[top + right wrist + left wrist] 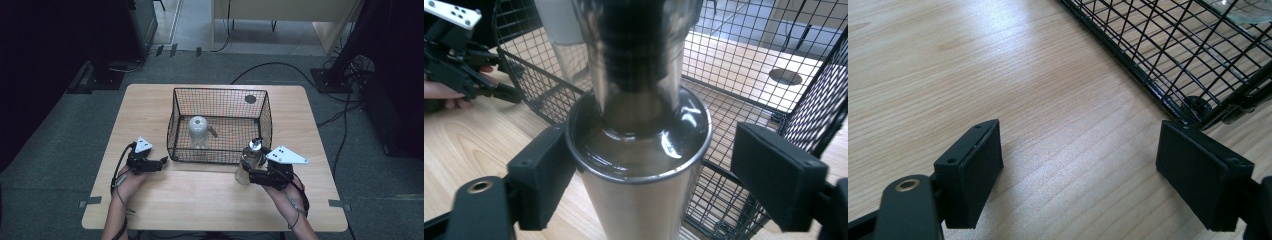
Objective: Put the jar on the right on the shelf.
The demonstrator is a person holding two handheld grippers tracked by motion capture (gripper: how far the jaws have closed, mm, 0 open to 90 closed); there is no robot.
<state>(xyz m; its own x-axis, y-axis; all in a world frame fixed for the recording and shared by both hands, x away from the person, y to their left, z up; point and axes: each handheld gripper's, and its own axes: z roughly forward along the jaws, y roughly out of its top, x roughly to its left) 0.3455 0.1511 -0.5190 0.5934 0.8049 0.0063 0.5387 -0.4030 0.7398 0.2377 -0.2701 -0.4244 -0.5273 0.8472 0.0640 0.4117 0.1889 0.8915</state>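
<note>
On a wooden table (150, 200) stands a black wire basket (220, 95). Inside the basket a white cup (198, 131) sits upside down.

From above, the right gripper (248, 172) is at the basket's near right corner, and a shiny metal cup (249, 161) stands on the table just in front of it, close to the basket's outside wall. The view from above is too small to tell how the jaws sit around this cup. The right gripper view shows it up close: the metal cup (639, 165) is between the two black jaws. The left pad looks to be touching the rim, and the right pad stands clear of it with a gap. So the jaws are apart and do not clamp the cup. A second shiny piece sits stacked in its mouth. That view also shows the left gripper (509, 92) far off, next to the basket.

From above, the left gripper (161, 162) rests near the basket's near left corner. The left gripper view shows its jaws wide apart with bare wood between them, and the basket's corner (1193, 107) just ahead of the right jaw
</note>
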